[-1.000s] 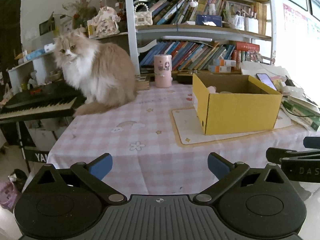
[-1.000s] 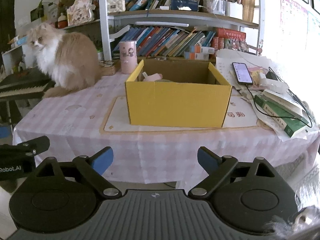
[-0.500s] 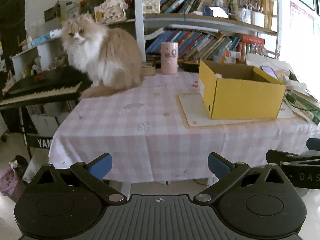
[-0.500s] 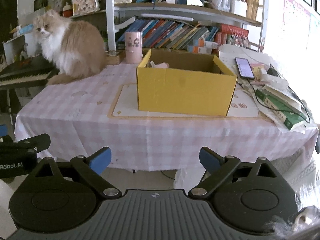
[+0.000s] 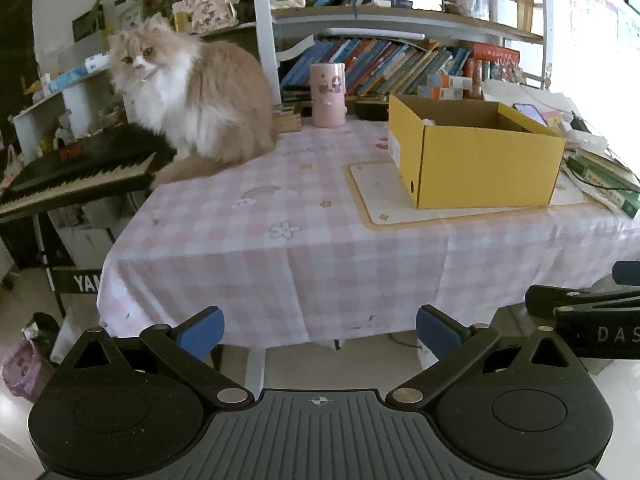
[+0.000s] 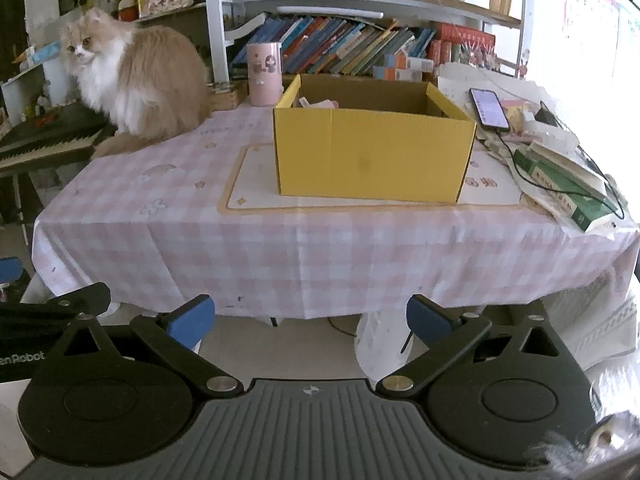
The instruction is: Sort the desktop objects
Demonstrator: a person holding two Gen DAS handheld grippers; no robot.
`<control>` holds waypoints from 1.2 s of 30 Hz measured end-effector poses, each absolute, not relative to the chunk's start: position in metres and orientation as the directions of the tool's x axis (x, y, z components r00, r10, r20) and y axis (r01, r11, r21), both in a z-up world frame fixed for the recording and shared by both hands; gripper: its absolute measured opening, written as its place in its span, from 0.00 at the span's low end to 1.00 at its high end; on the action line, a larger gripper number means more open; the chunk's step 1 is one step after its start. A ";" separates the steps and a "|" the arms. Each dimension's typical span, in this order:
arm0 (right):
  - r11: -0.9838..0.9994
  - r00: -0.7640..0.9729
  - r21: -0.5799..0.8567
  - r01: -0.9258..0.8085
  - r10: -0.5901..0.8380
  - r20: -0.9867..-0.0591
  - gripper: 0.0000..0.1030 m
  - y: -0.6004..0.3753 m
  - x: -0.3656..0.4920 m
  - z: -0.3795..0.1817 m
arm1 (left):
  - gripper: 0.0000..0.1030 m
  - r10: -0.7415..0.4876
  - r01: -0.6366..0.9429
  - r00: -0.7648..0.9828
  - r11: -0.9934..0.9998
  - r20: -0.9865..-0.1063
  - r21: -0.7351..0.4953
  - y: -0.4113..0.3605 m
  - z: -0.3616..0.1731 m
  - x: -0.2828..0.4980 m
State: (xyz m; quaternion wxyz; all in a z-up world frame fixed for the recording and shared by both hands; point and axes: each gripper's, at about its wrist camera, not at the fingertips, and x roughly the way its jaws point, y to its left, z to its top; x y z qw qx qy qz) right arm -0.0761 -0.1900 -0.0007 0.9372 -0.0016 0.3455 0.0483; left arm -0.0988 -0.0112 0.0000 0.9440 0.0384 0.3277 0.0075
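A fluffy cream-and-white cat (image 5: pixel 200 96) sits at the table's (image 5: pixel 304 208) far left corner beside a black keyboard (image 5: pixel 80 168). A bookshelf (image 6: pixel 352 44) of leaning books stands behind the far edge. A phone (image 6: pixel 489 107) lies near the right edge.

The desk (image 6: pixel 320 240) wears a pink-and-white checked cloth; the box (image 6: pixel 372 156) is yellow outside, brown inside. At ten o'clock sits a cream-and-white cat (image 6: pixel 140 80). The cup (image 6: pixel 262 74) is pink. Tongs' pads (image 6: pixel 188 316) are blue.

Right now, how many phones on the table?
1: a phone propped, screen lit, at the table's far right, behind the yellow box. Clutter and books there could hide others.
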 end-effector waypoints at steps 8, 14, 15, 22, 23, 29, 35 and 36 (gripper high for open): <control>0.994 0.750 0.025 -0.103 0.094 -0.654 1.00 -0.186 -0.079 -0.001 | 1.00 0.032 0.005 0.773 0.998 -0.633 0.056 -0.006 -0.001 -0.099; 0.994 0.752 0.023 -0.104 0.093 -0.653 1.00 -0.185 -0.080 -0.001 | 1.00 0.027 0.007 0.777 0.999 -0.629 0.051 -0.005 0.000 -0.099; 0.994 0.752 0.022 -0.103 0.093 -0.652 1.00 -0.185 -0.080 -0.001 | 1.00 0.025 0.007 0.777 0.999 -0.628 0.049 -0.005 0.000 -0.099; 0.995 0.754 0.019 -0.102 0.090 -0.651 1.00 -0.184 -0.081 0.000 | 1.00 0.034 0.008 0.779 0.998 -0.627 0.065 -0.006 0.000 -0.099; 0.995 0.753 0.019 -0.102 0.090 -0.651 1.00 -0.184 -0.081 0.000 | 1.00 0.035 0.009 0.779 0.998 -0.626 0.066 -0.006 0.000 -0.099; 0.995 0.753 0.018 -0.101 0.088 -0.652 1.00 -0.184 -0.081 0.001 | 1.00 0.035 0.009 0.779 0.998 -0.626 0.066 -0.006 0.000 -0.100; 0.995 0.753 0.018 -0.099 0.087 -0.653 1.00 -0.184 -0.082 0.002 | 1.00 0.035 0.009 0.779 0.998 -0.626 0.067 -0.006 0.001 -0.100; 0.995 0.753 0.018 -0.100 0.087 -0.652 1.00 -0.184 -0.082 0.002 | 1.00 0.034 0.009 0.779 0.998 -0.626 0.066 -0.006 0.001 -0.100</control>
